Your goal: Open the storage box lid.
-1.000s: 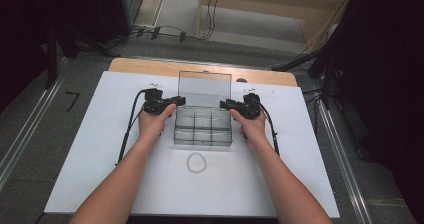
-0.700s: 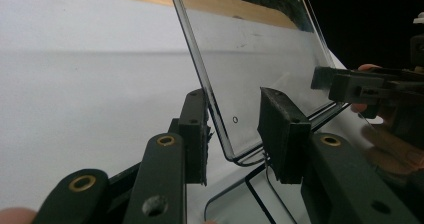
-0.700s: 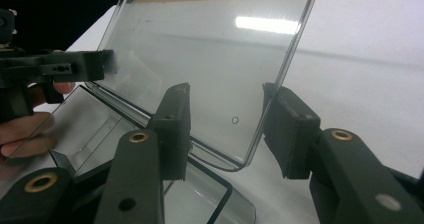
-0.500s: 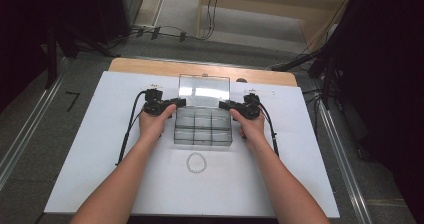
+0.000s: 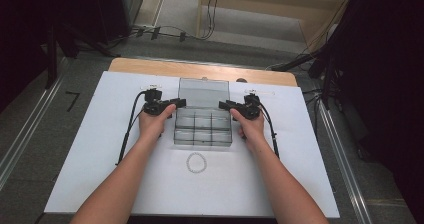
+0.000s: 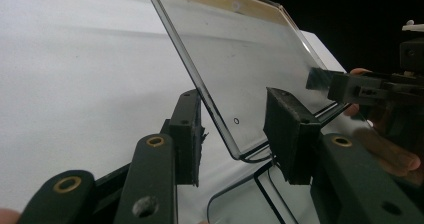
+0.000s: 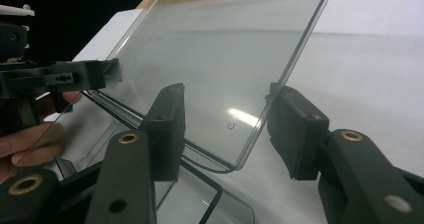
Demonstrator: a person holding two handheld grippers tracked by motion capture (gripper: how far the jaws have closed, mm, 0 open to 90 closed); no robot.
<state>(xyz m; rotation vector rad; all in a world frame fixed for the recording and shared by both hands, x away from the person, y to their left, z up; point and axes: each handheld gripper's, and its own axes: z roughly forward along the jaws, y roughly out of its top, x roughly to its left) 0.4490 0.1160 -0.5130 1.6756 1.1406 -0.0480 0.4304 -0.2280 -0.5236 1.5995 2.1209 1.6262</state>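
A clear plastic compartment box sits on the white mat with its lid raised and leaning back. My left gripper is at the lid's left edge and my right gripper at its right edge. In the left gripper view the lid runs edge-on between the jaws of the left gripper, with a clear gap to the far pad. In the right gripper view the lid passes between the jaws of the right gripper, its edge close to one pad. Both pairs of jaws have just been opening around the lid.
A small beaded ring lies on the white mat just in front of the box. The mat covers a wooden table. Cables trail from both grippers along the forearms. Dark equipment and floor cables lie beyond the table.
Both hands stay at the sides of the box. The raised lid's top edge sits slightly lower in the high view than a second ago.
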